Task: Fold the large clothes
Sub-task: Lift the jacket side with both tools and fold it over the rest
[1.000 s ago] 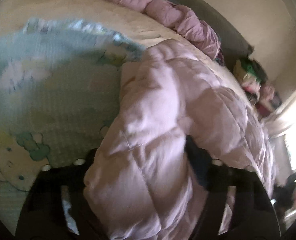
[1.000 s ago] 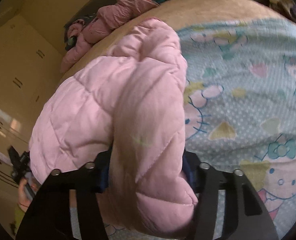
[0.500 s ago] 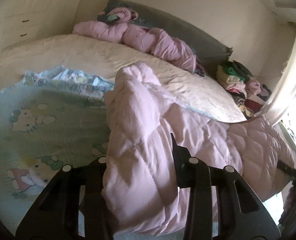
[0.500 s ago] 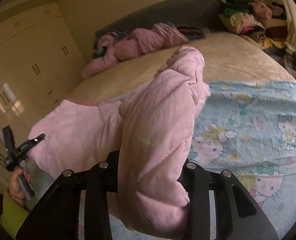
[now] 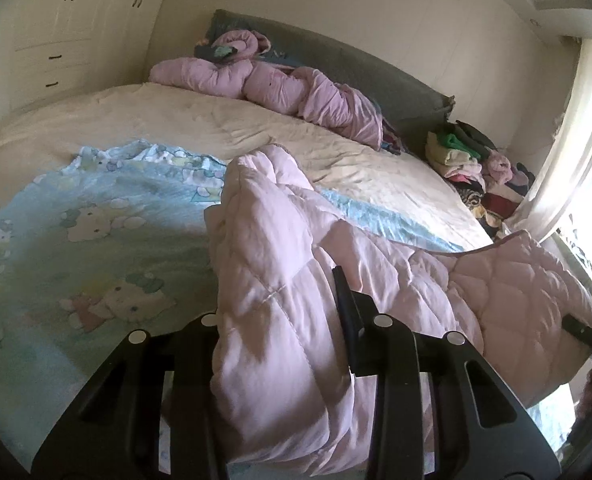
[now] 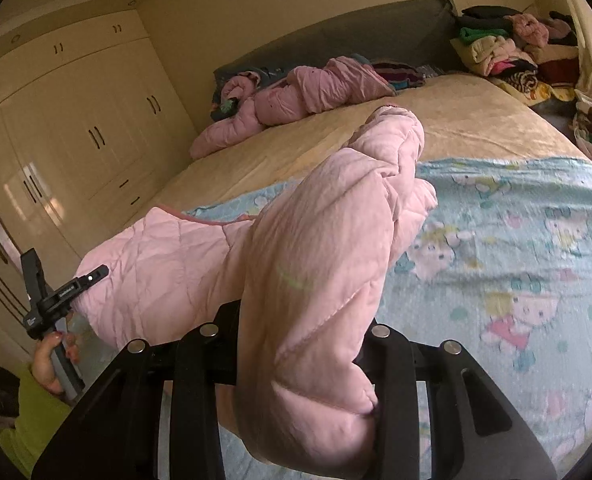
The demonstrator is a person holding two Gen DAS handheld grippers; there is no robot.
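Note:
A pale pink quilted garment (image 5: pixel 280 248) hangs lifted over the bed, stretched between both grippers. In the left wrist view my left gripper (image 5: pixel 280 320) is shut on a thick bunched fold of it; one black finger (image 5: pixel 344 308) shows and the other is hidden under fabric. In the right wrist view my right gripper (image 6: pixel 300 340) is shut on another bunched part of the garment (image 6: pixel 328 240), which drapes over the jaws. The left gripper (image 6: pixel 56 296), held in a hand (image 6: pixel 48 364), shows at the far left, at the garment's other end.
Under the garment lies a light blue cartoon-print blanket (image 5: pixel 96 248) on a cream bed sheet (image 5: pixel 176 120). Another pink padded garment (image 5: pixel 280 88) lies by the grey headboard (image 5: pixel 336 56). A clothes pile (image 5: pixel 476 160) sits by the curtain. Wardrobe doors (image 6: pixel 76 120) line the side.
Both grippers have risen and drawn back with the garment, lifting it off the blue blanket. Their jaws narrowed onto the bunched fabric. More of the room shows now.

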